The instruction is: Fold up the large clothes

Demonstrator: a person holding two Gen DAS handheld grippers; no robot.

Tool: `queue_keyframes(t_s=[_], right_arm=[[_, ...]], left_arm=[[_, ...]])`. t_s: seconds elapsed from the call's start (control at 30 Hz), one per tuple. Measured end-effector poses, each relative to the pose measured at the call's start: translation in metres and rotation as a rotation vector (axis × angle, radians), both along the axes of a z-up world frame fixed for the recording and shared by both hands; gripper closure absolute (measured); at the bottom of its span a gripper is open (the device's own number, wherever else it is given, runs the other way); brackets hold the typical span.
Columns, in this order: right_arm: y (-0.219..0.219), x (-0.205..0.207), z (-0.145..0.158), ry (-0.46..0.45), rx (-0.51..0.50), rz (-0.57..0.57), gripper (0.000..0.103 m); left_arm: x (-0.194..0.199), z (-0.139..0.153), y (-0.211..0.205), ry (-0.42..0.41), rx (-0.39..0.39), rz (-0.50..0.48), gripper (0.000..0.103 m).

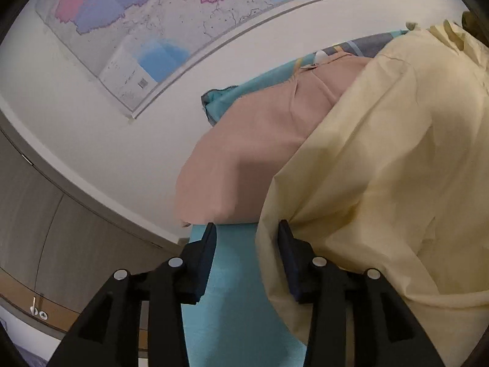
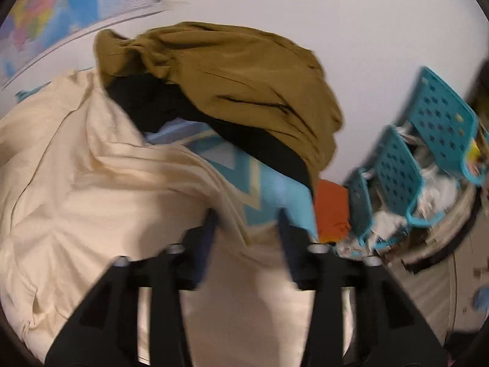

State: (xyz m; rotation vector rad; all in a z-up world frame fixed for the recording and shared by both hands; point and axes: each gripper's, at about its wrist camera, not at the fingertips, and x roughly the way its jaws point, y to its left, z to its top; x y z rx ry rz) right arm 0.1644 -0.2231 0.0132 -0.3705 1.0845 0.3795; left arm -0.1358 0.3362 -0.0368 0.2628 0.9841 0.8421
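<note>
We judge the folding barely begun: the pale yellow garment [image 1: 382, 168] lies loose and rumpled on the teal bedsheet [image 1: 232, 290], with no clean fold showing in either view. Beside it, toward the wall, lies a pink garment [image 1: 244, 165], and in the right wrist view an olive-brown garment [image 2: 232, 82] sits heaped over a black one [image 2: 137, 104]; all look unfolded, so nearly everything is left.

Our left gripper [image 1: 247, 229] stands about half open, its right finger touching the yellow cloth's edge, with only bare sheet between the jaws. Our right gripper [image 2: 247, 214] is also about half open; a fold of the yellow cloth lies between its fingers, but through the blur we see no pinch.

The wall map [image 1: 146, 24] carries print too small to read, and the teal baskets [image 2: 397, 171] show no label.
</note>
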Motion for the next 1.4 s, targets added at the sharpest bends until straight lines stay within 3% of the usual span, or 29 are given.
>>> queue_keyframes(t_s=[0.03, 0.1, 0.2, 0.27, 0.33, 0.43, 0.57, 0.7, 0.77, 0.8, 0.83, 0.87, 0.9, 1.0, 1.1, 1.2, 1.27, 1.33, 1.4], right_arm=[[-0.001, -0.005, 0.008, -0.029, 0.016, -0.003, 0.050], [0.009, -0.025, 0.040, -0.119, 0.091, 0.043, 0.040], [0.049, -0.051, 0.073, -0.172, 0.184, 0.207, 0.040], [0.089, -0.064, 0.076, -0.136, 0.243, 0.340, 0.040], [0.127, -0.067, 0.064, -0.057, 0.302, 0.431, 0.041], [0.201, -0.056, 0.019, 0.105, 0.307, 0.509, 0.045], [0.270, -0.037, -0.039, 0.290, 0.295, 0.502, 0.053], [0.306, -0.016, -0.077, 0.402, 0.331, 0.423, 0.052], [0.313, -0.008, -0.084, 0.419, 0.359, 0.380, 0.050], [0.315, -0.010, -0.084, 0.408, 0.362, 0.387, 0.054], [0.318, -0.010, -0.084, 0.392, 0.345, 0.400, 0.063], [0.322, -0.012, -0.084, 0.357, 0.297, 0.414, 0.090], [0.322, -0.011, -0.084, 0.357, 0.289, 0.422, 0.098], [0.320, -0.006, -0.075, 0.329, 0.300, 0.437, 0.100], [0.324, 0.005, -0.052, 0.233, 0.317, 0.442, 0.101], [0.330, 0.021, -0.036, 0.155, 0.313, 0.434, 0.101], [0.337, 0.028, -0.040, 0.132, 0.276, 0.430, 0.101], [0.345, 0.031, -0.053, 0.152, 0.259, 0.415, 0.101], [0.346, 0.030, -0.063, 0.160, 0.242, 0.418, 0.101]], left_arm=[[-0.001, 0.009, 0.000, -0.037, -0.003, 0.028, 0.052], [-0.009, 0.036, -0.003, -0.151, -0.042, 0.031, 0.051], [-0.015, 0.075, -0.019, -0.335, -0.123, -0.094, 0.039], [-0.002, 0.092, -0.040, -0.376, -0.176, -0.214, 0.035], [0.016, 0.091, -0.065, -0.361, -0.212, -0.351, 0.034], [0.053, 0.069, -0.098, -0.253, -0.332, -0.535, 0.032], [0.093, 0.027, -0.127, -0.070, -0.405, -0.607, 0.033], [0.109, 0.003, -0.138, 0.005, -0.459, -0.610, 0.033], [0.110, 0.000, -0.138, 0.011, -0.469, -0.599, 0.033], [0.110, 0.001, -0.135, 0.005, -0.482, -0.593, 0.033], [0.111, 0.003, -0.133, -0.003, -0.491, -0.589, 0.033], [0.114, 0.006, -0.127, -0.010, -0.498, -0.583, 0.033], [0.114, 0.010, -0.123, -0.026, -0.505, -0.575, 0.033], [0.109, 0.019, -0.113, -0.075, -0.513, -0.566, 0.033], [0.106, 0.028, -0.113, -0.109, -0.502, -0.576, 0.033], [0.098, 0.039, -0.108, -0.132, -0.446, -0.582, 0.029], [0.095, 0.040, -0.104, -0.122, -0.445, -0.596, 0.026], [0.090, 0.033, -0.099, -0.094, -0.509, -0.633, 0.024], [0.086, 0.023, -0.096, -0.058, -0.497, -0.616, 0.024]])
